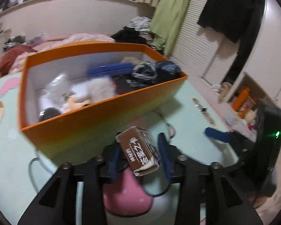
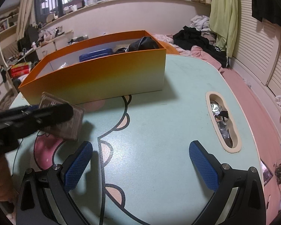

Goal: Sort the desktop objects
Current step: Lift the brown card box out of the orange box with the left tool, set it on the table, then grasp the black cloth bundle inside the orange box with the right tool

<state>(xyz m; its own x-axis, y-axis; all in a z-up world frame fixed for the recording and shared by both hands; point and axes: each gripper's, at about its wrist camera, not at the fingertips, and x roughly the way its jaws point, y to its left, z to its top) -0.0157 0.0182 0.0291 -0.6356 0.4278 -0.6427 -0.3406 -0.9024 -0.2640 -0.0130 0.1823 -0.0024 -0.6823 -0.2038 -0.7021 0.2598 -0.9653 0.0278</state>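
A small brown carton (image 1: 138, 150) with white lettering hangs tilted between the blue pads of my left gripper (image 1: 140, 146), which is shut on it just above the table. The right wrist view shows that same carton (image 2: 69, 125) at the left, raised and casting a shadow in front of the orange box (image 2: 95, 78). The orange box (image 1: 103, 116) is open-topped and holds a blue case (image 1: 110, 69), dark cloth (image 1: 155, 71) and a white fluffy item (image 1: 95, 90). My right gripper (image 2: 140, 150) stands open over bare tabletop, nothing between its fingers.
The pale green table (image 2: 159, 112) has a cartoon print and a cream-rimmed slot (image 2: 223, 120) with foil wrappers at its right side. A thin dark cable (image 1: 166, 125) lies by the box. A pink bed (image 2: 252, 103) with piled clothes borders the table's right edge.
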